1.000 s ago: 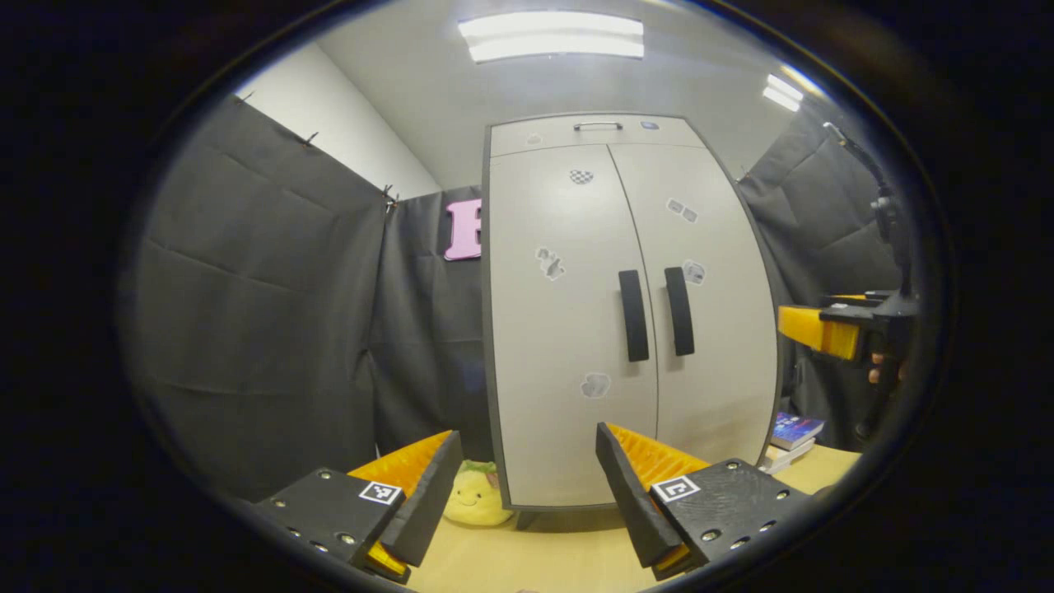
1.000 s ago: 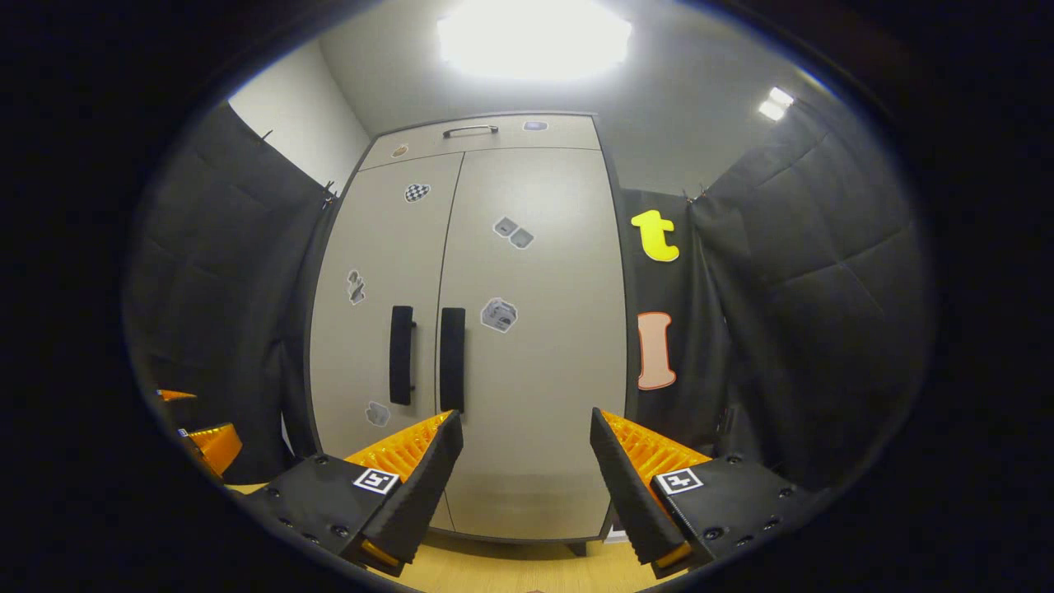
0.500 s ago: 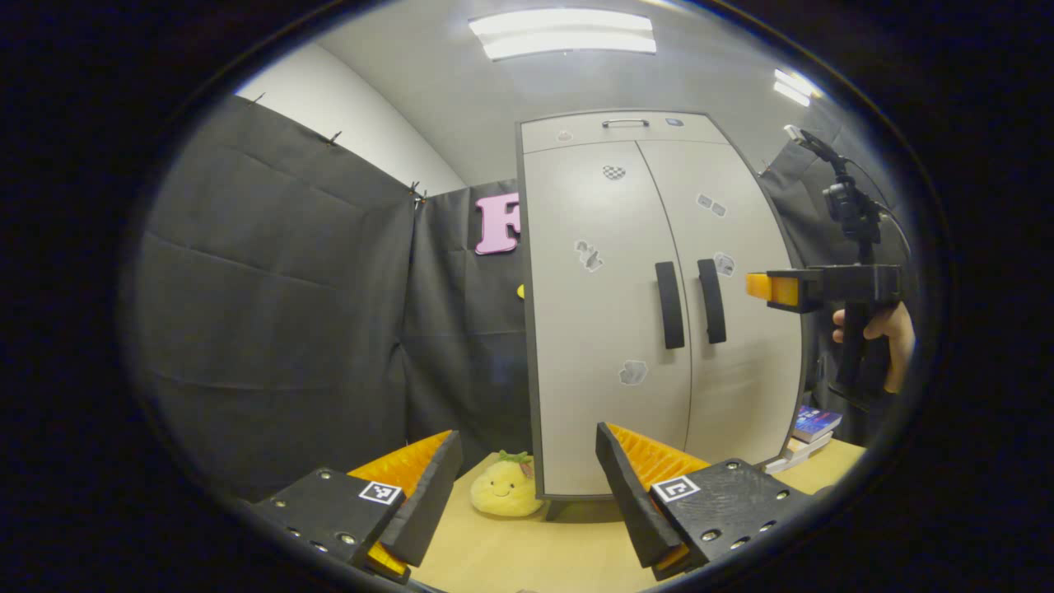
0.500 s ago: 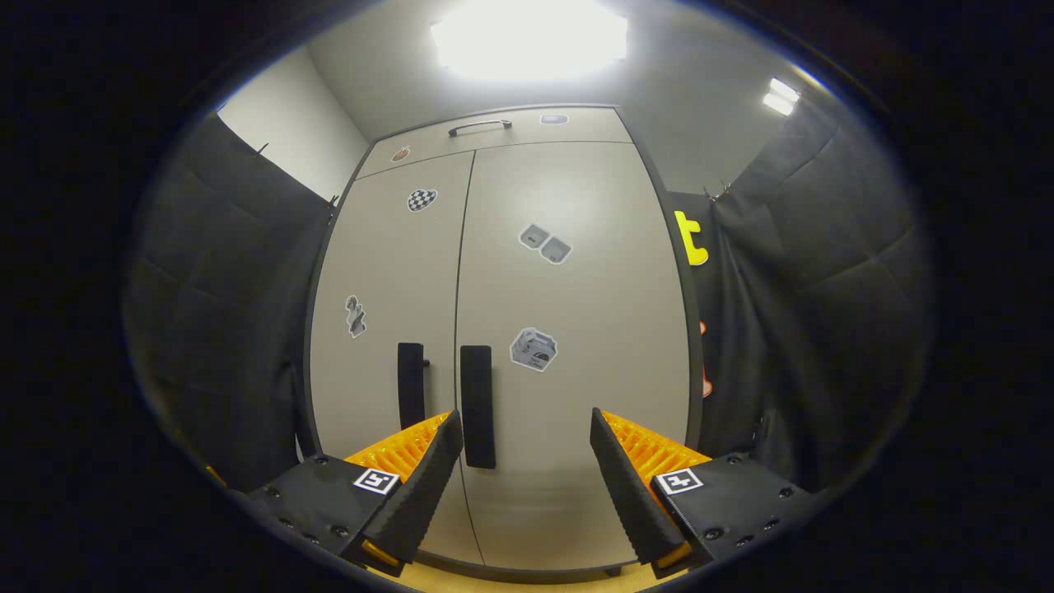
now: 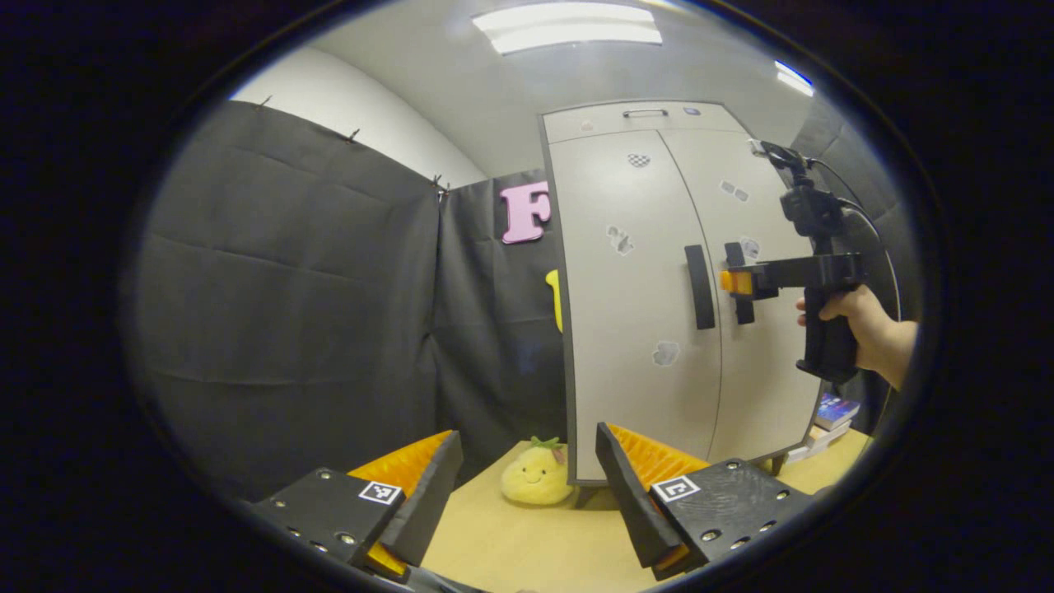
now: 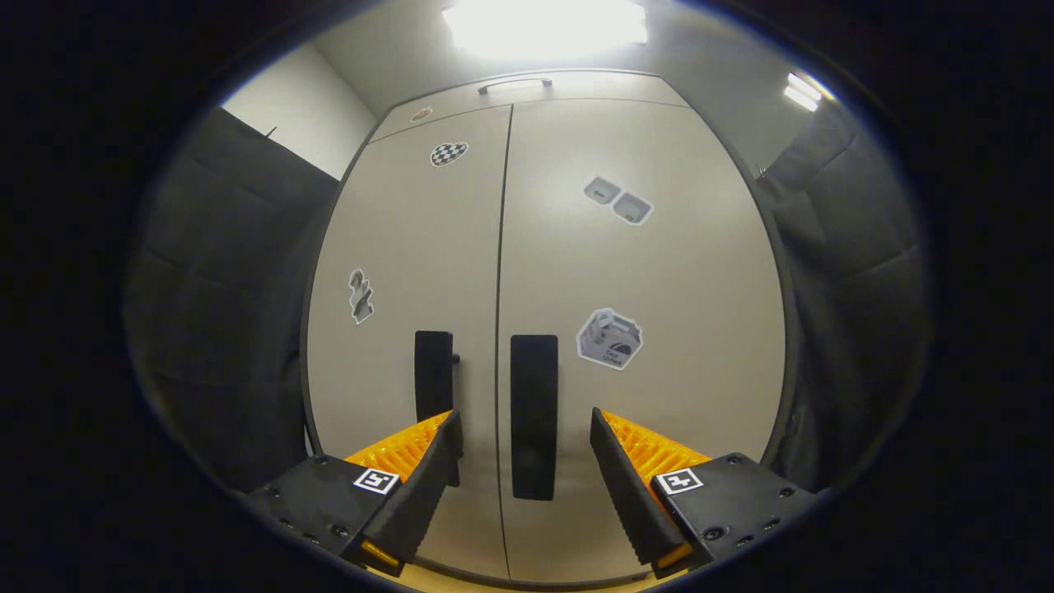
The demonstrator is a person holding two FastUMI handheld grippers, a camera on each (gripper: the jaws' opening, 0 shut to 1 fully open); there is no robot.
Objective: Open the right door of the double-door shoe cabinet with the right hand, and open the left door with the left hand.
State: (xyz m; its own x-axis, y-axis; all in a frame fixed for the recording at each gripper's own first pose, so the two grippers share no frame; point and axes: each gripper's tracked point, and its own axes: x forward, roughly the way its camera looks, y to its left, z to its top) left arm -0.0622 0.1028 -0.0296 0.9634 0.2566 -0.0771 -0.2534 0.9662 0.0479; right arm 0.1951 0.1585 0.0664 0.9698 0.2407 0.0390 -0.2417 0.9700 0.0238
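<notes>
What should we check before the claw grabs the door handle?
1. Right claw open: ok.
2. Right door handle lined up between its fingers: ok.
3. Fingers pressing the handle: not ok, gaps both sides.
4. Both cabinet doors shut: ok.
5. Left claw open: ok.
6. Left claw aimed at the left door handle: not ok, it points at the plush toy.

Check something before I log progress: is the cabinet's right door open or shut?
Shut. The right door lies flush with the left door, an even seam between them. The right tongs straddle its handle, fingers apart.
</notes>
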